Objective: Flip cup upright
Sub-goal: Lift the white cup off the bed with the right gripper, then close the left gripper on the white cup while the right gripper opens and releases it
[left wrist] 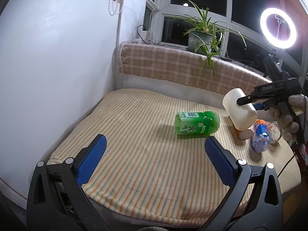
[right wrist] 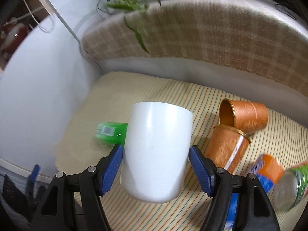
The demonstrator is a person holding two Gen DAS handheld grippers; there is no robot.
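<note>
Item 1: white cup (right wrist: 156, 152), plain, no handle visible. It is held clear of the striped cloth surface (left wrist: 134, 154), above the surface's right edge, clamped across its wall by the right gripper (right wrist: 156, 165); both blue pads (right wrist: 113, 165) are pressed to its sides. In the left wrist view the cup (left wrist: 238, 108) is seen tilted: its long axis runs diagonally, 1 end raised toward the far edge, the other lowered toward the near right corner. Which end is the mouth cannot be told with certainty (the lowered end looks like the rim, the raised one closed and rounded). Judged so, the cup is partway through the flip and further rotation about the grip line is called for before it is set down.

Item 2: left gripper (left wrist: 155, 157), spread wide and empty, hovering over the near edge, well apart from the cup. The right gripper (left wrist: 248, 101) is therefore the nearer and the only one engaged.

Item 3: green bottle (left wrist: 196, 123), lying on its side near the middle of the surface.

Item 4: 2 copper-coloured cups (right wrist: 244, 115), lying tipped near the right edge, touching one another, below and beside the held cup.

Item 5: orange-and-blue labelled bottle (right wrist: 267, 171), lying at the near right corner.
</note>
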